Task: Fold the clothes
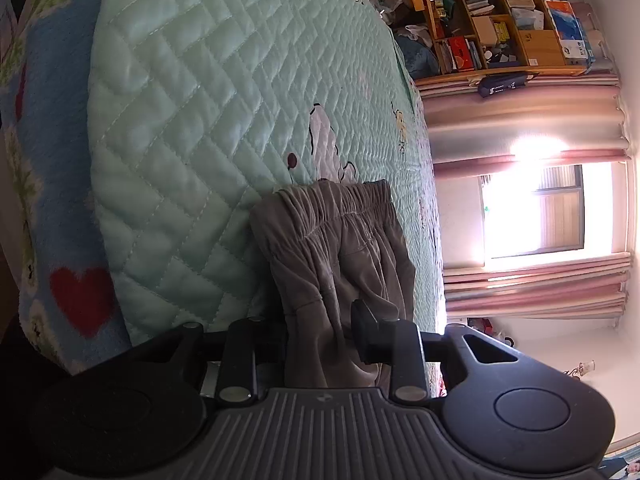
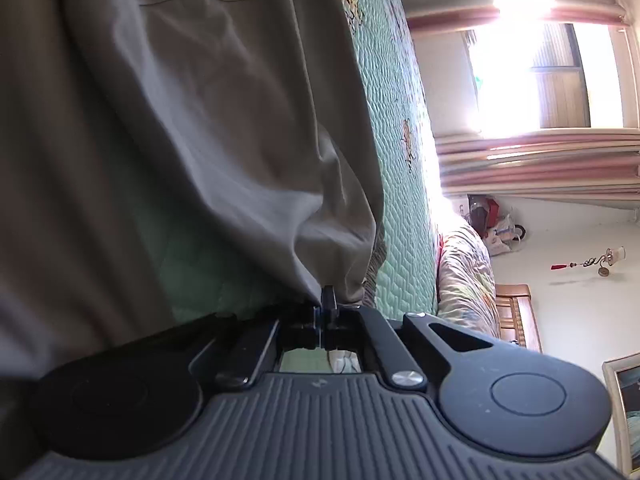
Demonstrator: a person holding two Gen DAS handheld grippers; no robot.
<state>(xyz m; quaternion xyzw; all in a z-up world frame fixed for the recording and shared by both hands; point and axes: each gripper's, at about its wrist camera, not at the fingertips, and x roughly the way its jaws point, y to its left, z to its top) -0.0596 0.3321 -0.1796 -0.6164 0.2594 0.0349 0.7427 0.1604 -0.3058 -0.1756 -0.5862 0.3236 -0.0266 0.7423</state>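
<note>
Grey trousers (image 1: 340, 256) with a gathered elastic waistband (image 1: 340, 198) lie on a mint quilted bedspread (image 1: 208, 120), seen here from both wrist cameras. In the left wrist view the garment runs lengthwise away from the left gripper (image 1: 320, 336): waistband at the far end, cloth bunched in soft folds toward the camera, the near end passing between the two fingers. One finger (image 1: 366, 332) shows against the fabric and the other is partly hidden, so the jaws stand part-way apart with cloth filling the gap; this reads as a grasp on a thick fold, though contact at the pads cannot be confirmed. In the right wrist view the right gripper (image 2: 329, 304) is clenched tight, fingers meeting, apparently on a thin edge of the same trousers (image 2: 180, 120), whose cloth rises from the tips and fills most of the frame, a stitched seam visible near the top. Key relation: the long axis of the trousers points straight ahead of both tools, each at the near end, so the likely next move is to carry that end forward toward the waistband. A bookshelf (image 1: 500, 20) and curtained window (image 1: 532, 208) stand beyond the bed
</note>
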